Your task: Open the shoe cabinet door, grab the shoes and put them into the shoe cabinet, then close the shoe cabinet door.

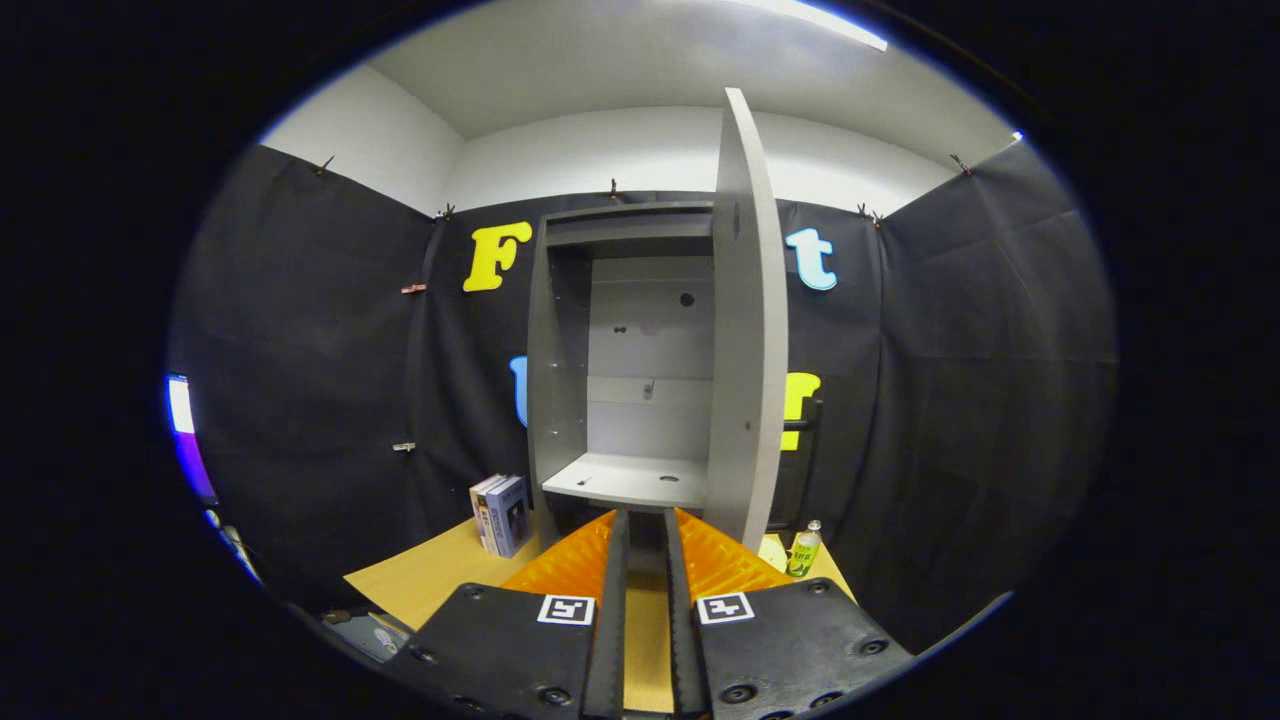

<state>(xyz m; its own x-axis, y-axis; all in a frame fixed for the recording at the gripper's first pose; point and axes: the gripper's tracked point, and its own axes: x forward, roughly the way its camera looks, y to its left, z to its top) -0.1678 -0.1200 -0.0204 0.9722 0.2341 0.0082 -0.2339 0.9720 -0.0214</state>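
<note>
Straight ahead of the claw (640, 530), at its 12 o'clock, stands the grey shoe cabinet (640, 350) on the yellowish counter (420, 585). Its door (750, 330) is swung open and seen nearly edge-on along the cabinet's right side. Inside, the lower shelf (628, 480) is bare, and the back panel shows a few small holes. The claw's fingers lie close together with a narrow gap between them, holding nothing; each finger base carries a square black-and-white marker. At about 10 o'clock from the fingertips, a few books (502, 513) stand upright beside the cabinet's left wall; their cover print is too small to read. At about 3 o'clock stands a small green bottle (803, 550), its label unreadable.
</note>
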